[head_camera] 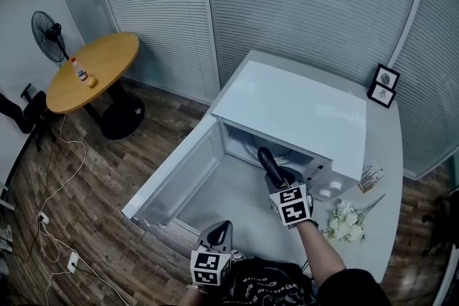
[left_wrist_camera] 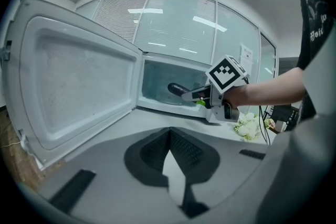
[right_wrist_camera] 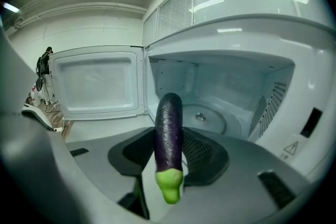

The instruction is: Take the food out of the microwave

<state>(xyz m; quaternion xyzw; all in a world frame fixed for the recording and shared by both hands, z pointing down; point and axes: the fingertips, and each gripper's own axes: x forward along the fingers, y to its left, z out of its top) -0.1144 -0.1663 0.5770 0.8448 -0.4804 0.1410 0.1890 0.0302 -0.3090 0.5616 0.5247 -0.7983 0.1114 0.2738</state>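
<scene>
A dark purple eggplant (right_wrist_camera: pixel 169 128) with a green stem end is clamped between the pads of my right gripper (right_wrist_camera: pixel 170 147). It points toward the open white microwave (head_camera: pixel 287 111). In the head view the eggplant (head_camera: pixel 270 163) and right gripper (head_camera: pixel 276 174) sit at the mouth of the cavity, above the counter. The glass turntable (right_wrist_camera: pixel 206 119) inside is bare. The microwave door (head_camera: pixel 179 168) stands swung out to the left. My left gripper (head_camera: pixel 219 229) hovers low in front of the door, its jaws closed together with nothing between them (left_wrist_camera: pixel 169 131). The left gripper view shows the eggplant (left_wrist_camera: pixel 178 89) from the side.
White flowers (head_camera: pixel 348 220) lie on the counter right of the microwave, with two small picture frames (head_camera: pixel 384 84) at the back. A round wooden table (head_camera: pixel 93 72) with a bottle, a fan (head_camera: pixel 49 36) and cables stand on the wooden floor to the left.
</scene>
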